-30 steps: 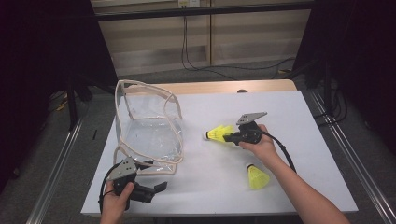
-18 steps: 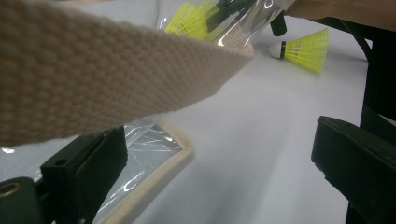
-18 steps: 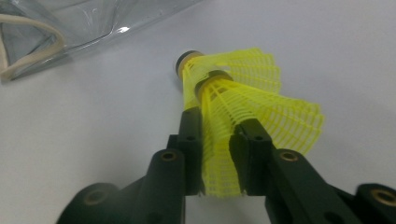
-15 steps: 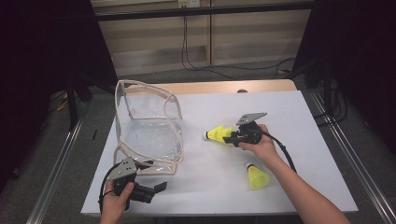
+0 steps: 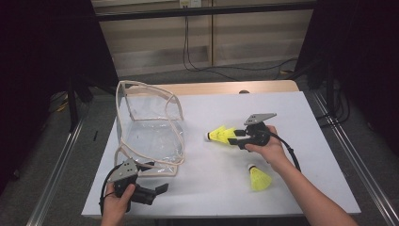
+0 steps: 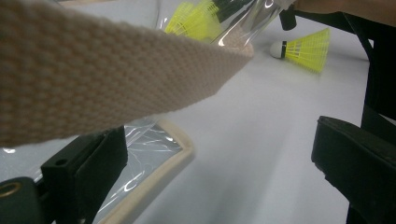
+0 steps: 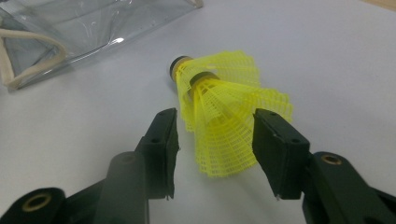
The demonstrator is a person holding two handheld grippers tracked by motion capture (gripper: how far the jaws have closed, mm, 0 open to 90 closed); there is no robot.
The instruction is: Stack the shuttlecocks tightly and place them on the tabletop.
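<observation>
**Shuttlecocks framed by open jaws at mid-table**

Shuttlecocks, two of them nested one inside the other [image 7: 219,109], were seen lying on the white table [image 5: 306,117] near its middle, just right of the clear bag [image 5: 150,134]. The right gripper [image 5: 231,137] was held around their yellow skirts, its jaws spread wide, one on each side of the mesh; in the right gripper view a gap was seen at the left jaw, while contact at the right jaw could not be judged. Nothing was clamped.

A third shuttlecock [image 5: 259,178] was found lying alone nearer the front edge, just beside the right forearm, its cork turned away from that edge.

Over at the front left corner, the left gripper [image 5: 157,190] was held low, beside the bag's cream-trimmed bottom rim. Its jaws were released and well apart, with bare table between them. A woven strap [image 6: 107,70] of the bag was stretched across the left gripper view.
</observation>
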